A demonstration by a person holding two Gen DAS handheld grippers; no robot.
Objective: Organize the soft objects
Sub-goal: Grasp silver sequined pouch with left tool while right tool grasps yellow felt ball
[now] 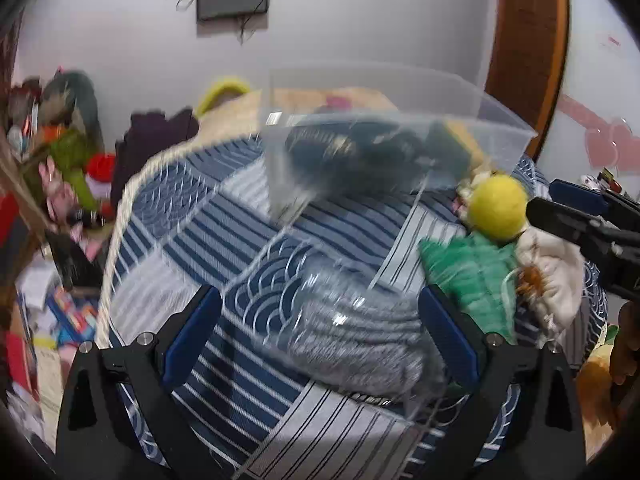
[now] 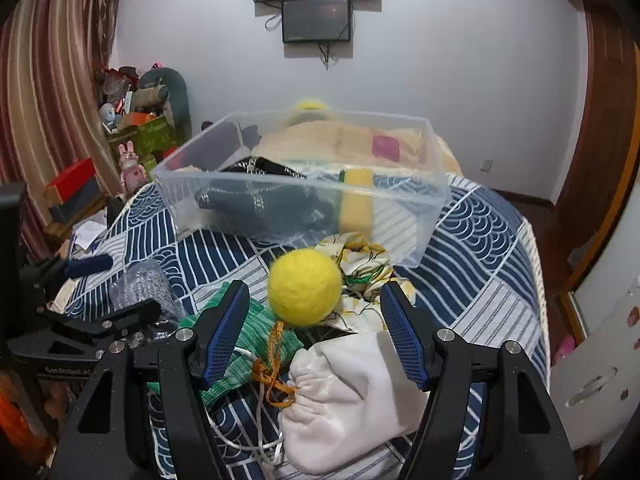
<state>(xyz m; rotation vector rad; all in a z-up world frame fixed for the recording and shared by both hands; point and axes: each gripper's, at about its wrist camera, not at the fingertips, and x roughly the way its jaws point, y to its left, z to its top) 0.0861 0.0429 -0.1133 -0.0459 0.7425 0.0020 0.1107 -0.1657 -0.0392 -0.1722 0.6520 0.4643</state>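
A clear plastic bin (image 2: 434, 196) stands on the bed and holds a black item (image 2: 264, 196) and a yellow sponge (image 2: 356, 200); it also shows in the left wrist view (image 1: 504, 128). A yellow felt ball (image 2: 305, 292), a green knit cloth (image 2: 256, 320), a white pouch (image 2: 352, 396) and a floral cloth (image 2: 364, 264) lie in front of it. A grey knit item in clear wrap (image 1: 352, 328) lies between the open fingers of my left gripper (image 1: 320, 336). My right gripper (image 2: 314, 332) is open and empty over the ball and pouch.
The bed has a blue and white patterned cover (image 2: 480, 248). Boxes and toys (image 2: 136, 136) are piled at the left by a curtain. A screen (image 2: 316, 20) hangs on the far wall. A wooden door (image 2: 600, 120) is at the right.
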